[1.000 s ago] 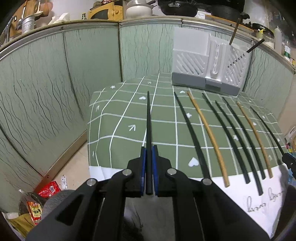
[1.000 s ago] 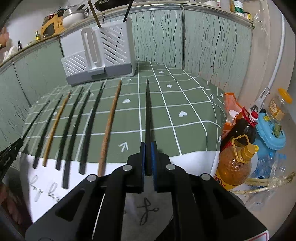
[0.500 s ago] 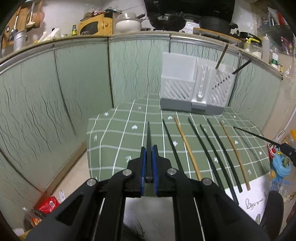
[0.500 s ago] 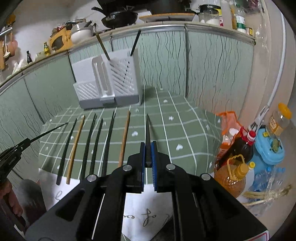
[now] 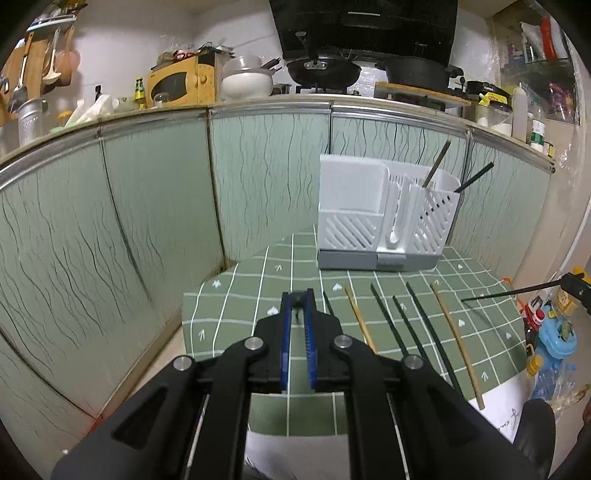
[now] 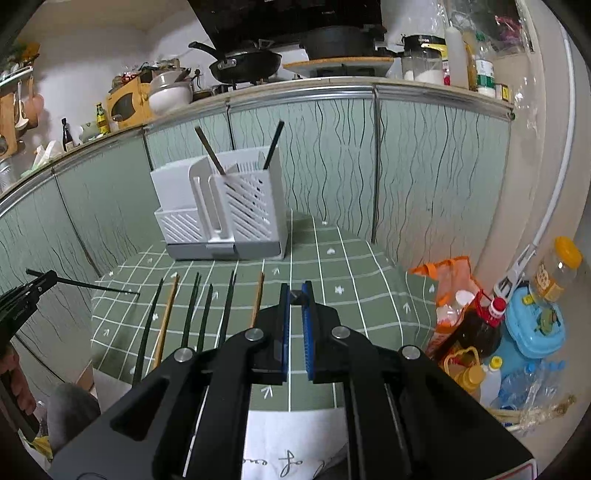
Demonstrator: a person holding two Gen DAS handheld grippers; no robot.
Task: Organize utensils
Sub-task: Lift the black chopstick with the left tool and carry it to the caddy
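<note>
Clamped endwise in each black two-finger gripper, left and right, one thin black chopstick is held for insertion into the white slotted utensil holder; six chopsticks lie on the green checked tablecloth.

You're in a home kitchen, a lived-in one. Range hood hangs over a wok and a pot on the stove. The counter carries a yellow microwave, a white cooker, bottles. Ladles hang on the wall at left. Green wavy-line cabinet doors run under the counter. Oil bottles and a jar sit on the floor. A checked tablecloth covers the low table.
</note>
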